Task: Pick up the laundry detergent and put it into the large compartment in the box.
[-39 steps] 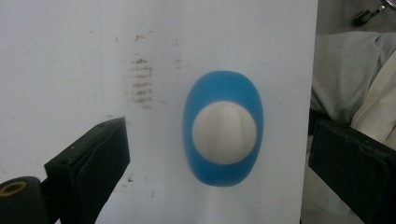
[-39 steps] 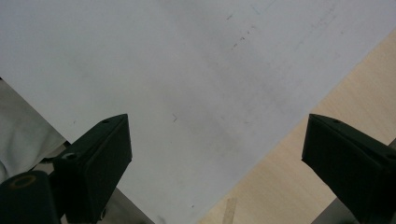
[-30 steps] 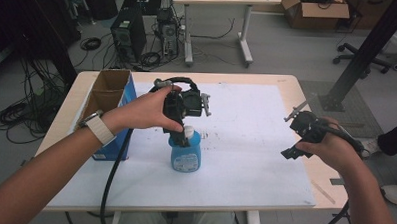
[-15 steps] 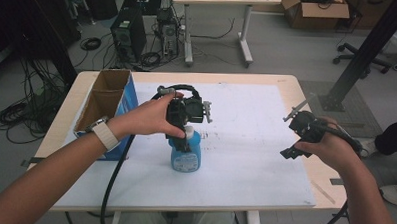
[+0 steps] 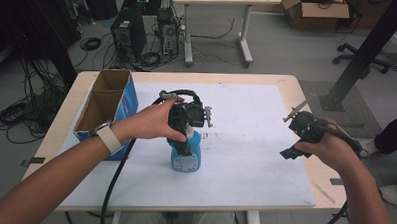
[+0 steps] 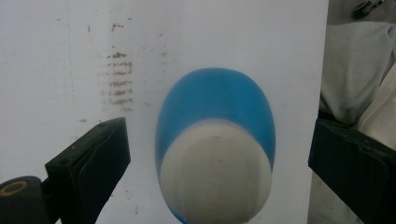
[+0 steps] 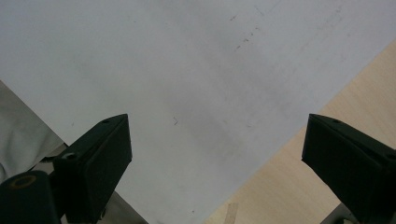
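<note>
Lower now than a second ago, the left gripper (image 5: 184, 136) straddles the white cap of the upright blue plastic bottle (image 5: 186, 156), jaws wide apart. Closing off-centre could tip it. Off to its right, the right gripper (image 5: 298, 138) idles, spread.

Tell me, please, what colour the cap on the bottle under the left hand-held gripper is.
White, on a blue bottle; the cap shows best in the left gripper view.

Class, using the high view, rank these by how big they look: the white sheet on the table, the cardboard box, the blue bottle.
1. White sheet, by far the largest.
2. Cardboard box.
3. Blue bottle, smallest, its top partly hidden by the left hand-held gripper.
</note>
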Available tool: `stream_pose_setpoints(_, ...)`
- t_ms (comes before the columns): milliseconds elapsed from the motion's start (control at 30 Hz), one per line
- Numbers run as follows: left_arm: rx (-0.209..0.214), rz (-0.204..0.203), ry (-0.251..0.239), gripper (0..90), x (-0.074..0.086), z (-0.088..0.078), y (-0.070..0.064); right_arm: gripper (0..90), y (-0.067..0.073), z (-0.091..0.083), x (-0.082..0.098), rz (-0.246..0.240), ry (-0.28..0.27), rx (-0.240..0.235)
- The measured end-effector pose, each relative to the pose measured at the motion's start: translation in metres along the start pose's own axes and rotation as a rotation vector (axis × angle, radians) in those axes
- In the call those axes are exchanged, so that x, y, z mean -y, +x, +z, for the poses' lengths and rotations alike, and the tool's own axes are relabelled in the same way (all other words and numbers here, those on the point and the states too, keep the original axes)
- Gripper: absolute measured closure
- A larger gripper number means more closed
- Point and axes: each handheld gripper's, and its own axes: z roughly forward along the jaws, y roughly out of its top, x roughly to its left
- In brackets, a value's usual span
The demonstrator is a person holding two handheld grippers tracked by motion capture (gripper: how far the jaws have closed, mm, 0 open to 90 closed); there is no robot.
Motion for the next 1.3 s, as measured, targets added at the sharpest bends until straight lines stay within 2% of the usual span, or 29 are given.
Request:
stream_pose_setpoints(533,0.002,0.001,0.001,8.8,0.001,0.0043,0.0026,8.2,0.0007,0.0002,-0.0013,0.0,-0.002,0.0)
stream_pose_setpoints(667,0.008,-0.008,0.005,11.2,0.0022,0.0052,0.0021,8.3,0.0007,0.0004,-0.0001,0.001,0.0,0.0)
stream_pose_setpoints(1300,0.012,0.003,0.009,21.9,0.0015,0.0061,0.0025,8.3,0.0018,0.0025,-0.0007,0.002,0.004,-0.002)
